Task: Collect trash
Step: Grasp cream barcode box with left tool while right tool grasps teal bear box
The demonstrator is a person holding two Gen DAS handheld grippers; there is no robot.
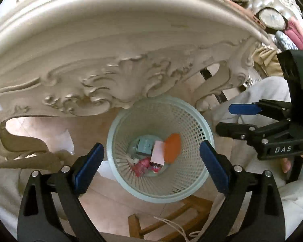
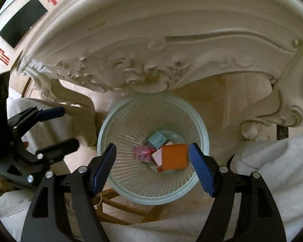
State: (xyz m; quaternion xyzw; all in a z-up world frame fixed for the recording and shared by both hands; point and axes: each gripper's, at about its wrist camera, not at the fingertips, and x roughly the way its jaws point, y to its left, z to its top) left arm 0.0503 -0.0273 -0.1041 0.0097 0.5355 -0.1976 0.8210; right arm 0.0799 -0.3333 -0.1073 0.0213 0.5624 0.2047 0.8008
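Observation:
A pale green mesh waste basket (image 1: 191, 181) stands on the floor under the carved table; it also shows in the right wrist view (image 2: 131, 189). Inside lie an orange box (image 2: 174, 157), a pink box (image 1: 158, 151), a teal box (image 1: 144, 146) and a red crumpled wrapper (image 1: 141, 165). The orange box (image 1: 172, 147) looks blurred, in mid-air over the basket. My left gripper (image 1: 151, 167) is open and empty above the basket. My right gripper (image 2: 152, 168) is open above the basket, and shows at the right of the left wrist view (image 1: 225, 119).
An ornate cream carved table (image 1: 111, 60) overhangs the basket's far side. A carved table leg (image 2: 288, 109) stands at the right. A wooden stool frame (image 1: 171, 219) sits below the basket. The person's pale grey clothing (image 2: 272, 171) fills the near edge.

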